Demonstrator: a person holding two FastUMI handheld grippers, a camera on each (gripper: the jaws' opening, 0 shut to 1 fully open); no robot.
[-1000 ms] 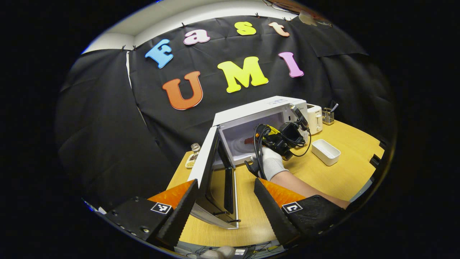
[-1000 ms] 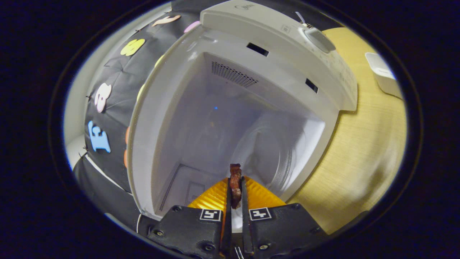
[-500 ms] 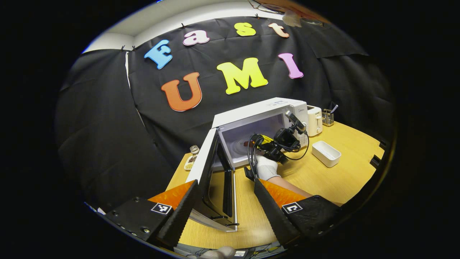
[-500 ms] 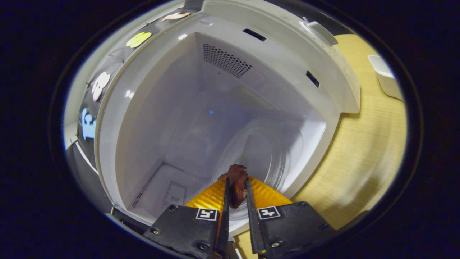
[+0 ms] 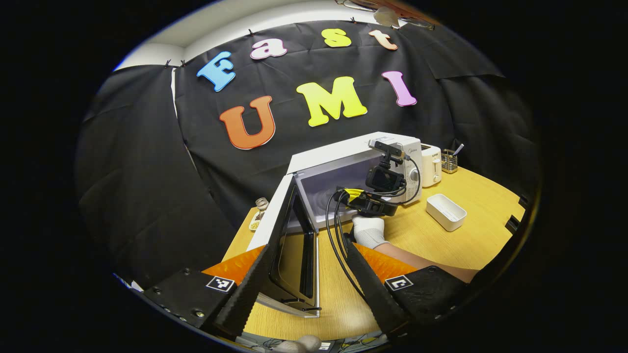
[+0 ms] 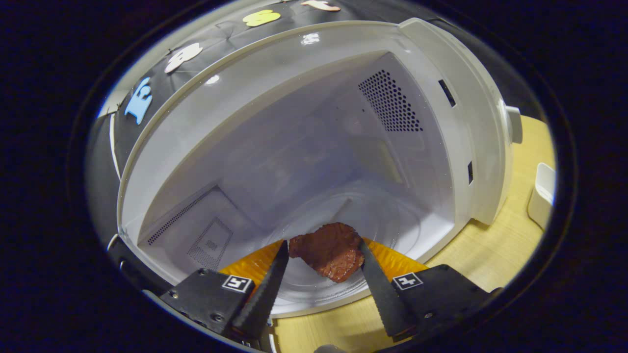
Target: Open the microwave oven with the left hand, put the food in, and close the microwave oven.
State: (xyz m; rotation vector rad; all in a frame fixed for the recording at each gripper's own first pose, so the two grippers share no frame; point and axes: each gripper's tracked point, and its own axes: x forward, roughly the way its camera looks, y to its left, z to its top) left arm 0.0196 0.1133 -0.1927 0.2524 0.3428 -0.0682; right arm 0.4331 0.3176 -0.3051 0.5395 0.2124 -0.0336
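I see my right hand-held gripper (image 6: 321, 257) spread wide around the meat (image 6: 327, 250), which lies on the glass plate (image 6: 392, 230) inside the microwave (image 6: 274, 98). My left hand-held gripper (image 5: 304, 274) stands wide by the open door (image 5: 289, 235).

Even indoor light, sharp focus, strong fisheye bending at edges, small glare spots on the microwave oven (image 6: 304, 39) top rim, dim cavity
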